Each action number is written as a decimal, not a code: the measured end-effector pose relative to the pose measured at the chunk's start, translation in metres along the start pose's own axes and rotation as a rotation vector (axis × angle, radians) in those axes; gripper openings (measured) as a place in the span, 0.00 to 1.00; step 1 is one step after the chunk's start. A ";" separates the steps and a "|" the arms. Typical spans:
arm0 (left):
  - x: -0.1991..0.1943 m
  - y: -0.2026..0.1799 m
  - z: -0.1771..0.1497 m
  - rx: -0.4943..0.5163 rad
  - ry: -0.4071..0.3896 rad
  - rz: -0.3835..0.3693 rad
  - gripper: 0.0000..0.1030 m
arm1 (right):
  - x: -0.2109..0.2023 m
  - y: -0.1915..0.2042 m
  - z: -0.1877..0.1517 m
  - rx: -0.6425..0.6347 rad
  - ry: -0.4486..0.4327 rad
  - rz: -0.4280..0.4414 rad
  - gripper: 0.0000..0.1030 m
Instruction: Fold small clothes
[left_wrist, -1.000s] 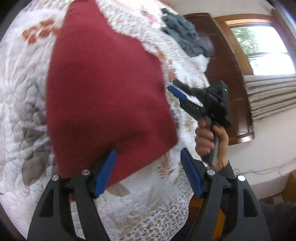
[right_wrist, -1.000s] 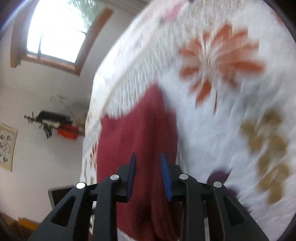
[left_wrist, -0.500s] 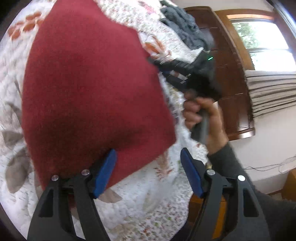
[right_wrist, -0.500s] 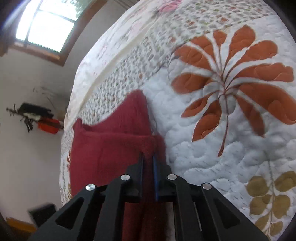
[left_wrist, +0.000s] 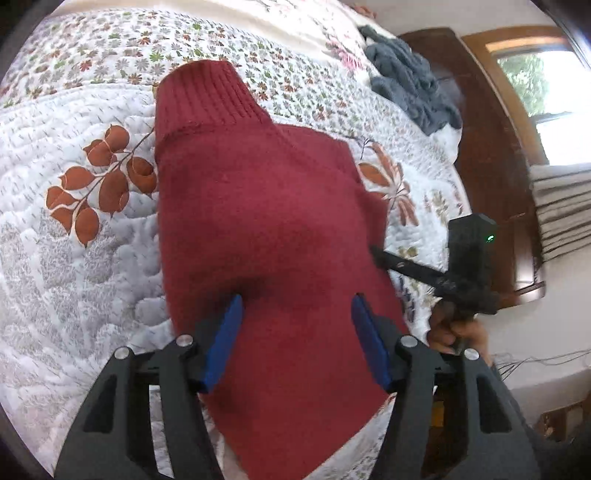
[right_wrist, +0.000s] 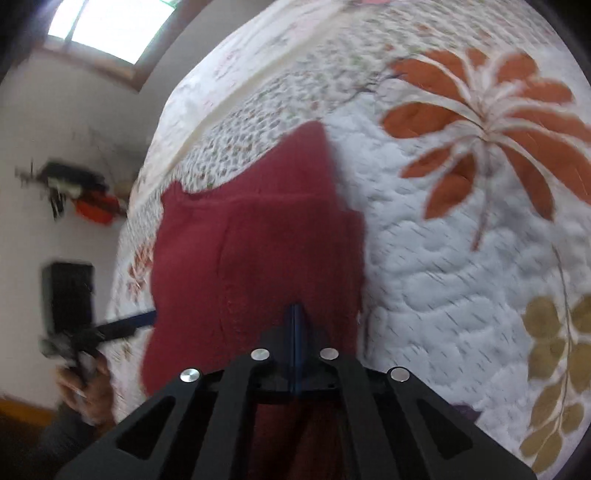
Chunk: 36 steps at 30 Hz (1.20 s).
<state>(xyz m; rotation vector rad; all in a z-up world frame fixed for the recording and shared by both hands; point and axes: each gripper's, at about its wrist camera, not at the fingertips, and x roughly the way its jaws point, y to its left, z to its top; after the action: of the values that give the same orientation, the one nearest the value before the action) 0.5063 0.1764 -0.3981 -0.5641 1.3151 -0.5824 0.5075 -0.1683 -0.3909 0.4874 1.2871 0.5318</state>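
White quilted bedspread (left_wrist: 74, 258) printed with rust-orange leaves and small flowers, filling most of both views. Dark red knitted sweater (left_wrist: 266, 229) with a ribbed collar, lying flat on the bedspread across the centre of the left wrist view, collar toward the upper middle, hem toward the lower edge. Crumpled grey-blue knitted garment (left_wrist: 410, 77), upper right of the same view, well apart from the red one. Dark wooden bedhead (left_wrist: 491, 147) just beside it, under a bright window (left_wrist: 546, 77). My left gripper (left_wrist: 295, 339), lower centre, jaws spread wide over the sweater's lower part, blue pads (left_wrist: 221, 343) to either side, gripping nothing. My right gripper (right_wrist: 295, 332), lower centre of the right wrist view, blue pads pressed together with red knit at the tips; in the left wrist view it meets the sweater's right edge, my hand (left_wrist: 454, 325) on its handle
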 end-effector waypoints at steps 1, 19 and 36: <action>-0.006 -0.003 0.000 0.002 -0.004 0.005 0.58 | -0.006 0.007 -0.002 -0.017 -0.008 -0.011 0.00; -0.009 -0.007 -0.025 -0.023 -0.020 0.018 0.58 | -0.047 0.015 -0.083 -0.116 0.025 0.069 0.00; -0.062 0.044 -0.130 -0.183 -0.084 -0.087 0.86 | -0.085 -0.056 -0.038 0.185 0.045 0.270 0.78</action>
<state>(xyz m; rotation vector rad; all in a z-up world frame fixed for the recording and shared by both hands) 0.3721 0.2435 -0.4049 -0.7913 1.2763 -0.5060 0.4598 -0.2631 -0.3688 0.8157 1.3277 0.6541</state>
